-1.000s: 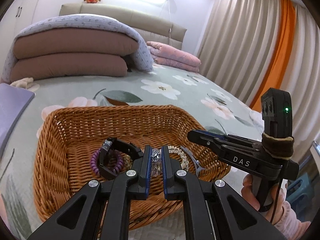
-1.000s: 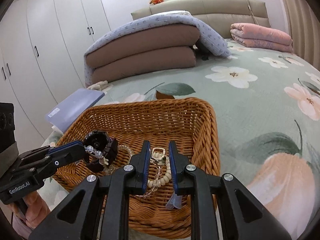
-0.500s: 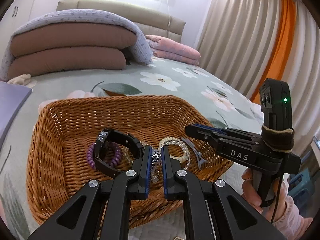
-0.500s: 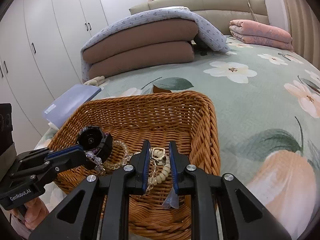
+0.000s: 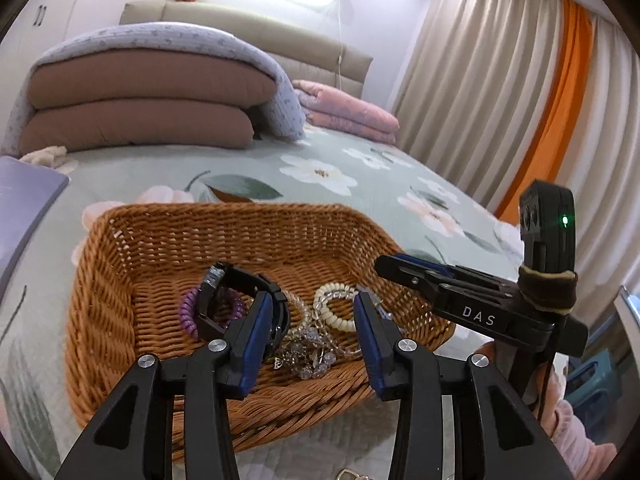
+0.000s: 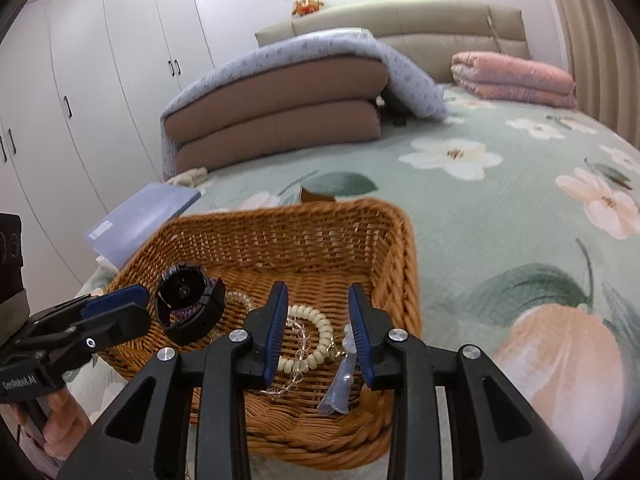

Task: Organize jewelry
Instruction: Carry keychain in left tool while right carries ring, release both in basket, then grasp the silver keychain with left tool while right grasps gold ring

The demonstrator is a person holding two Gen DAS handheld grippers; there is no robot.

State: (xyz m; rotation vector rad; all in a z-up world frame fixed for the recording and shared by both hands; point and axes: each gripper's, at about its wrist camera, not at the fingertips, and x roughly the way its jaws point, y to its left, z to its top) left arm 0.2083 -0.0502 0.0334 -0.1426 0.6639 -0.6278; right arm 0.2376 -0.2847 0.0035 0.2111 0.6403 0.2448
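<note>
A wicker basket [image 5: 104, 320] [image 6: 404, 264] sits on the flowered bedspread. It holds a black watch [image 5: 240, 280] [image 6: 184, 300], a purple coil tie [image 5: 187, 312], a cream coil bracelet [image 5: 334, 308] [image 6: 316, 332], a crystal bead chain [image 5: 308, 354] [image 6: 294, 378] and a clear hair clip [image 6: 340, 388]. My left gripper [image 5: 312, 320] hovers over the near rim, its jaws opening, with the chain lying loose below them. My right gripper [image 6: 318, 312] [image 5: 386, 264] is opening too, above the bracelet and chain, its pads touching nothing. In the right wrist view the left gripper [image 6: 128, 306] sits beside the watch.
Folded brown quilts under a lilac cover [image 5: 140, 92] and a pink blanket [image 5: 348, 112] lie at the head of the bed. A blue folder [image 6: 144, 220] rests left of the basket. Wardrobes [image 6: 100, 80] stand left, curtains [image 5: 500, 100] right. A person's pink-sleeved hand [image 5: 568, 432] holds the right gripper.
Both grippers were shut on the bead chain above the basket. Their jaws have now parted and the chain lies in the basket.
</note>
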